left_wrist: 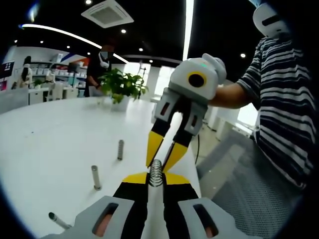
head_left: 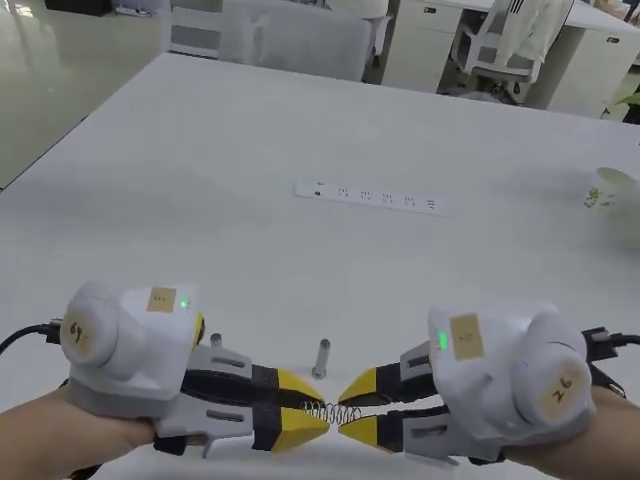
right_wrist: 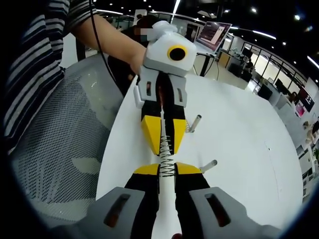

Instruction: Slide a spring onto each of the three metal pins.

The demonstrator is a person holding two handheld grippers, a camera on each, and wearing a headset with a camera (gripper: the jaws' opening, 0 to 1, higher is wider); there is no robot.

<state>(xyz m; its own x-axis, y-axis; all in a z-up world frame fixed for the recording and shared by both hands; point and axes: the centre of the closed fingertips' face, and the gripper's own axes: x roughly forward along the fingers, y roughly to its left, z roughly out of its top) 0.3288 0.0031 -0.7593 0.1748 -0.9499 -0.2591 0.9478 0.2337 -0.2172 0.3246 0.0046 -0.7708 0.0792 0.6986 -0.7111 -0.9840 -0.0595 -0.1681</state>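
Left tongs (left_wrist: 156, 175) and right tongs (right_wrist: 167, 170) each clamp one end of the spring (head_left: 333, 410), tips facing. An upright pin (head_left: 322, 357) stands at the spring's 12 o'clock.

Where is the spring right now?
In the head view the spring spans the tips of the left gripper and right gripper, low centre, just nearer than an upright pin.
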